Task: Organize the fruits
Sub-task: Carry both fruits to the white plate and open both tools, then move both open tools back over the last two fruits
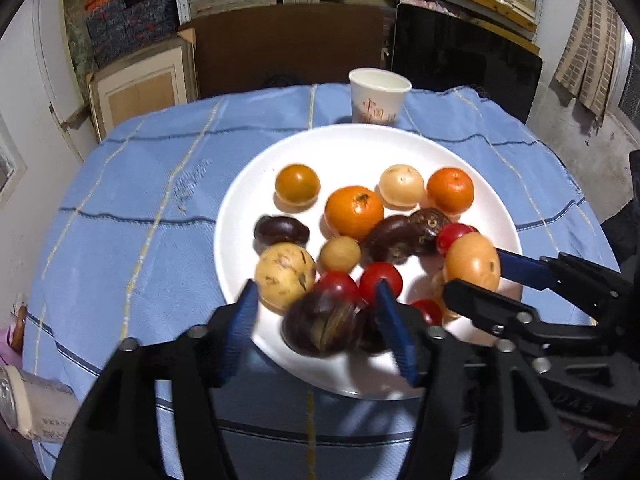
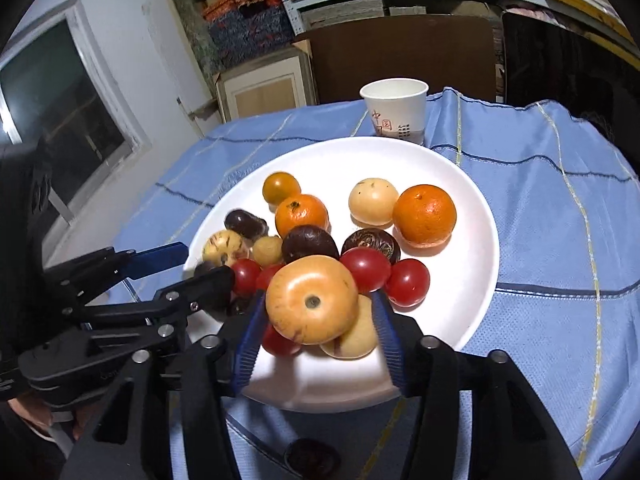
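A white plate on the blue cloth holds several fruits: oranges, red tomatoes, dark purple fruits and pale yellow ones. My left gripper is open, its blue fingers on either side of a dark purple fruit at the plate's near edge. My right gripper is shut on a yellow-orange apple-like fruit and holds it just above the plate; it shows from the side in the left wrist view.
A white paper cup stands behind the plate. A can lies at the table's left edge. A dark fruit lies on the cloth near the front edge. Shelves and boxes stand behind the table.
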